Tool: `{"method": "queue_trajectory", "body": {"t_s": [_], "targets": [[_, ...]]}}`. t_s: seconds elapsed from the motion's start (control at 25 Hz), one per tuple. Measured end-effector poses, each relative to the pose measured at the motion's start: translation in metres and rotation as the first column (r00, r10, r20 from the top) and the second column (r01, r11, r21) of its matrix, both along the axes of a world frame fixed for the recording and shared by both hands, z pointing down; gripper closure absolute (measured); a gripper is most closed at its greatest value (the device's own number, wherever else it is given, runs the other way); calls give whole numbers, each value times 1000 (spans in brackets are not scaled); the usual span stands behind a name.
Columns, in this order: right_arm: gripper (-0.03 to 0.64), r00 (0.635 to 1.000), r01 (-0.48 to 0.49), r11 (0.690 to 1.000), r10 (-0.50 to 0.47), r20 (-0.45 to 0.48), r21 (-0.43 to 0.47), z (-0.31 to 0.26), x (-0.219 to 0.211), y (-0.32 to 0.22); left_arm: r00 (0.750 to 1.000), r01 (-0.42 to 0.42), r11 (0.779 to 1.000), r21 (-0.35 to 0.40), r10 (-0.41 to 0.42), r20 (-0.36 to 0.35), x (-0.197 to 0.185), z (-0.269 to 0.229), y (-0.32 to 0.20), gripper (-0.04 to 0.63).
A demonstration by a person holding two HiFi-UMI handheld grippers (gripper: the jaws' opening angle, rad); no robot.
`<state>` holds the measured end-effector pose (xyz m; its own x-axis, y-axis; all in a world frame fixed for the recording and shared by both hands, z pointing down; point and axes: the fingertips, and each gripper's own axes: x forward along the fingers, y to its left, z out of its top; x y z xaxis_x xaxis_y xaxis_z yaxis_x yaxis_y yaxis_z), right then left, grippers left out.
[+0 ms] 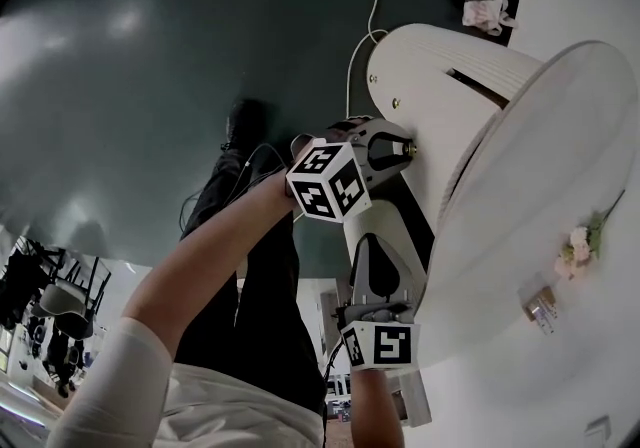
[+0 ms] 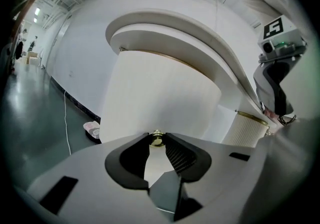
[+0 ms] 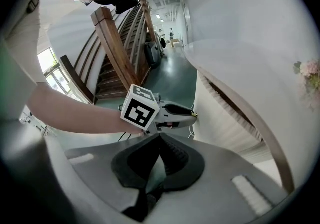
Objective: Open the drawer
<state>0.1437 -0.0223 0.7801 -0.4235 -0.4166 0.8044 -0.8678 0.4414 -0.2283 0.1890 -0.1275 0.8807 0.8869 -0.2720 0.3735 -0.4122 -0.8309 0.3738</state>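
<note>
Brass knob (image 1: 408,148) sits pinched in the jaws of the left gripper (image 2: 157,141). I think the white drawer (image 1: 430,61) is partly out, poking toward ten o'clock from under the tabletop (image 1: 545,206). More pulling is left. The jaws of the right gripper (image 3: 159,140) are closed on nothing.

The brass knob (image 2: 157,139) is half covered by the jaw tips of the left gripper (image 2: 156,143). In the head view, much of the ribbed cabinet (image 1: 440,56) is hidden behind the round tabletop (image 1: 560,166), which is cut off at the right edge. A small object (image 1: 540,308) on the tabletop cannot be identified.
</note>
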Motion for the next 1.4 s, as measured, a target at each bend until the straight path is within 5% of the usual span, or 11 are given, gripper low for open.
{"method": "queue_trajectory", "body": {"t_s": [1.4], "targets": [[606,991,129,990,-127,28,-53,20,-74,32,998,52,998,-30,-52,27,-98,3,44,488]]}}
